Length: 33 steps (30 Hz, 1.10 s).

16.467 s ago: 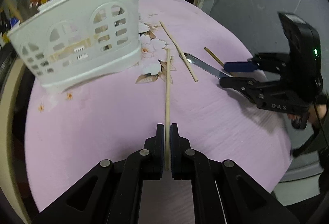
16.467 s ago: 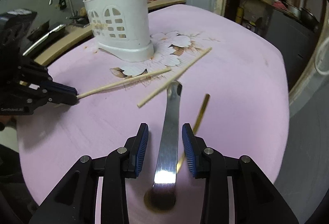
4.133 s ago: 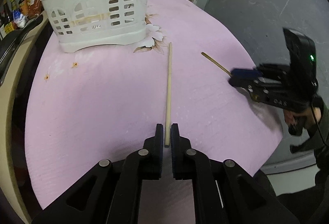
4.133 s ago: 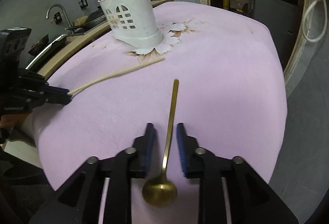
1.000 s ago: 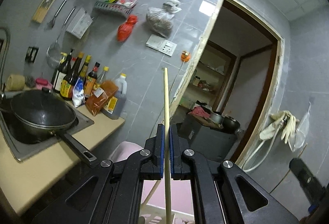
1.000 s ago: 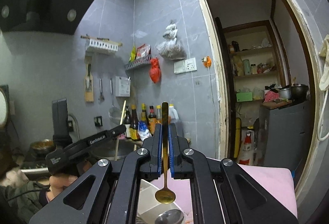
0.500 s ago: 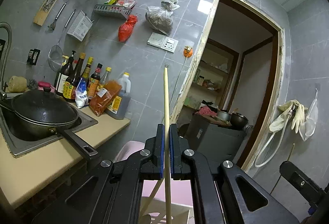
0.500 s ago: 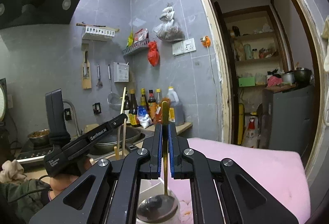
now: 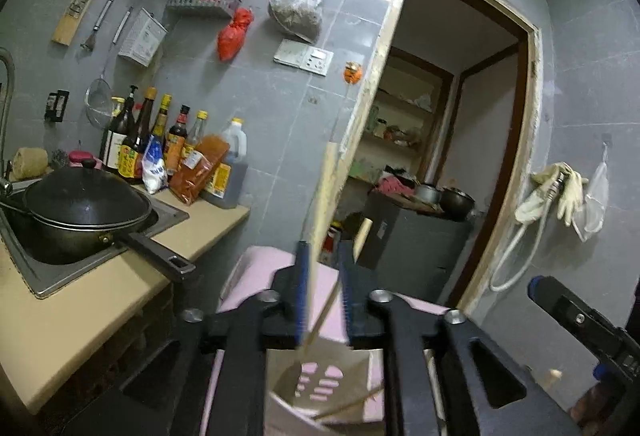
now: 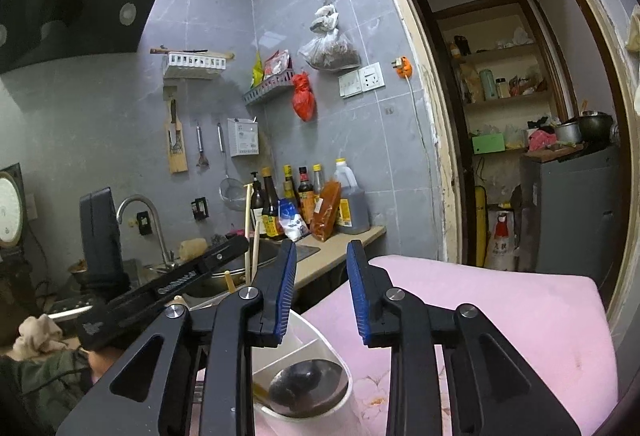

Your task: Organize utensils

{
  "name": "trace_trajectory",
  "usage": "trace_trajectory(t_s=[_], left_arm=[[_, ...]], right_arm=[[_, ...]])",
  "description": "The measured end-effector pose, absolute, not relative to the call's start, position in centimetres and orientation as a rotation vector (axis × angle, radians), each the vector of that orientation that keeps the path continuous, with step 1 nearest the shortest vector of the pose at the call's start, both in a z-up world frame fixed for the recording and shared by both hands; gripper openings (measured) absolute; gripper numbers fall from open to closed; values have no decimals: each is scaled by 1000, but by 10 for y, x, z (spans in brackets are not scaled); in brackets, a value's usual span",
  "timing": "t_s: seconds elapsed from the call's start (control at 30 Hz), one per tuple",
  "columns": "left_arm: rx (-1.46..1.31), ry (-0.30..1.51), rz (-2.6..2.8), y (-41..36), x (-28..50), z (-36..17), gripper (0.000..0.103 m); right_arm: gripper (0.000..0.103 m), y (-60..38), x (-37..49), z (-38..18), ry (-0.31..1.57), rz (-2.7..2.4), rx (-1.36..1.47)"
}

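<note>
Since half a second ago our jaws have parted on both the left gripper [image 9: 323, 290] and right gripper [image 10: 321, 290], the chopstick [image 9: 320, 236] slanting loose between the left jaws into the white holder [image 10: 320, 348] directly below, the right jaws wide and empty.

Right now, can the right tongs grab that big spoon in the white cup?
Probably yes. The right tongs are open and empty, right above the white cup. The big spoon has its bowl sticking up at the rim, with nothing covering it. The left tongs hover close beside, though.
</note>
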<state>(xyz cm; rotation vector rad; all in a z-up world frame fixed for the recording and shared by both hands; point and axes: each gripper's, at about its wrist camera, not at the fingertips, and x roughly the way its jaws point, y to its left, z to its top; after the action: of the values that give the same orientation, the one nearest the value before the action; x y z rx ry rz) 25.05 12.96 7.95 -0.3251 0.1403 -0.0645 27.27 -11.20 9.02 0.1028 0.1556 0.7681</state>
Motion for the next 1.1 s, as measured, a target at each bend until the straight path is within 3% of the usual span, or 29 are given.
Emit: trace_trajectory(t_s=[0.07, 0.1, 0.17, 0.23, 0.3, 0.37, 0.6, 0.67, 0.73, 1.1], left_arm=[[-324, 136, -67, 129, 242, 82, 34], [-322, 137, -70, 128, 237, 84, 35], [-311, 150, -70, 126, 230, 87, 36], [-295, 164, -67, 123, 221, 90, 40], [-274, 176, -73, 119, 211, 91, 54], [-247, 187, -75, 112, 197, 91, 62], [-171, 277, -93, 88, 160, 80, 78], [-148, 288, -95, 81, 148, 74, 83], [-139, 290, -82, 75, 135, 68, 85], [-81, 223, 17, 54, 68, 57, 96]], right_arm=[[30, -114, 268, 91, 156, 756, 97], [33, -115, 266, 91, 157, 749, 98], [49, -120, 260, 91, 155, 733, 109], [52, -125, 254, 92, 152, 719, 119], [59, -129, 246, 94, 156, 693, 117], [72, -135, 236, 94, 150, 674, 121], [89, -152, 193, 92, 151, 600, 84], [98, -159, 177, 88, 161, 574, 79], [103, -166, 165, 86, 160, 555, 77], [103, -183, 95, 71, 159, 413, 43]])
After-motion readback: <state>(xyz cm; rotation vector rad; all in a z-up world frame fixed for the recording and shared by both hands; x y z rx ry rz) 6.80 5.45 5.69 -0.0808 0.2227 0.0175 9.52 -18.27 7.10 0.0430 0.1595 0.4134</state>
